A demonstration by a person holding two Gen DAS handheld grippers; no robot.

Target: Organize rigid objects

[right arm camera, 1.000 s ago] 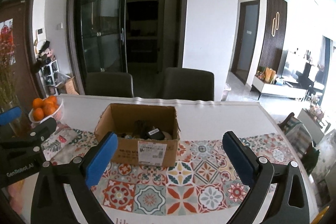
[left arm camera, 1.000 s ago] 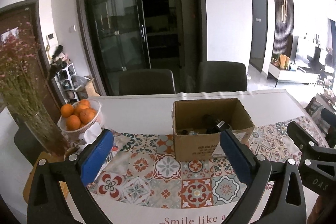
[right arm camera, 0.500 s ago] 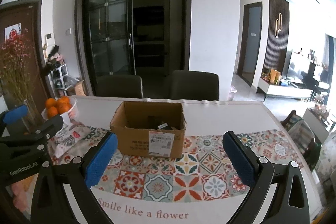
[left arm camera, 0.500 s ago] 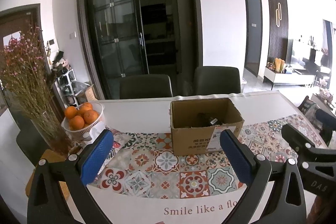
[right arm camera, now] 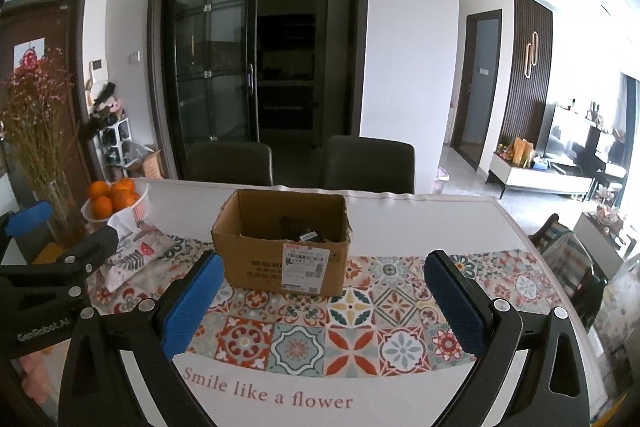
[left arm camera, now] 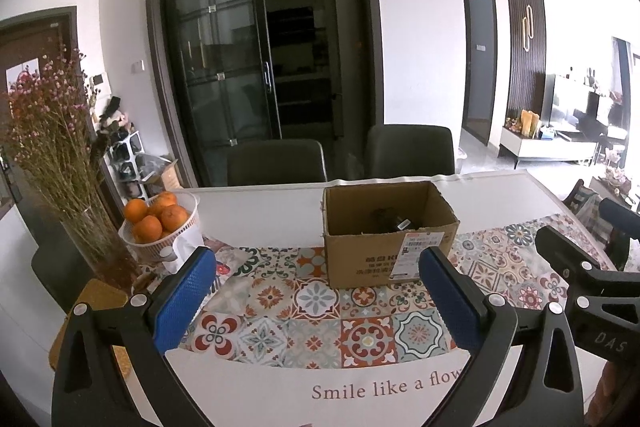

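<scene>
Hovering wide apart and empty, the left gripper (left arm camera: 316,295) is facing the cardboard box (left arm camera: 386,231) lying ahead and slightly rightward, while the right gripper (right arm camera: 320,301), equally spread and empty, is seeing it ahead-left, neither seeming clearly nearer.

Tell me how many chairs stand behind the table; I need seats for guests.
2. One dark chair behind the table's far edge left of the cardboard box, another chair to its right. Others may be out of view.
</scene>
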